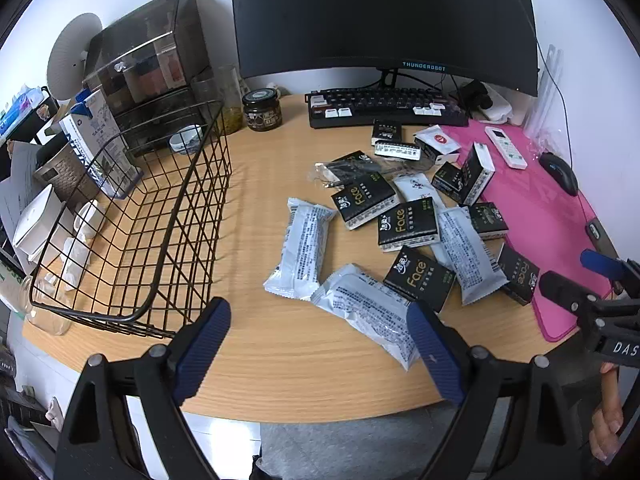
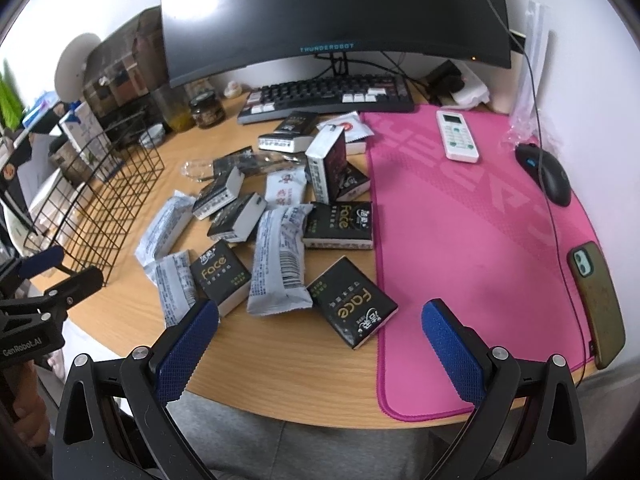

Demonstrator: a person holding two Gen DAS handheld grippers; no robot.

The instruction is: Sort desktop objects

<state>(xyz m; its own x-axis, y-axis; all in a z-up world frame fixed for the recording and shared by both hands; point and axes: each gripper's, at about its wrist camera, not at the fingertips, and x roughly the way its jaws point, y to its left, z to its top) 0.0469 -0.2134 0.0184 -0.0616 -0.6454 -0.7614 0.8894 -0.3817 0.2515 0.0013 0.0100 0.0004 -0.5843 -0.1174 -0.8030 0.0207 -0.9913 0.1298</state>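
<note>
A heap of black "Face" tissue packs and silvery-white wrapped packets lies on the wooden desk. An empty black wire basket stands to their left. My left gripper is open and empty, above the desk's front edge, in front of the nearest white packet. My right gripper is open and empty, just in front of the nearest black pack. Each gripper shows at the side of the other's view.
A monitor, keyboard and jar stand at the back. A pink mat on the right carries a white remote, mouse and phone. Boxes and a dark organiser crowd the left.
</note>
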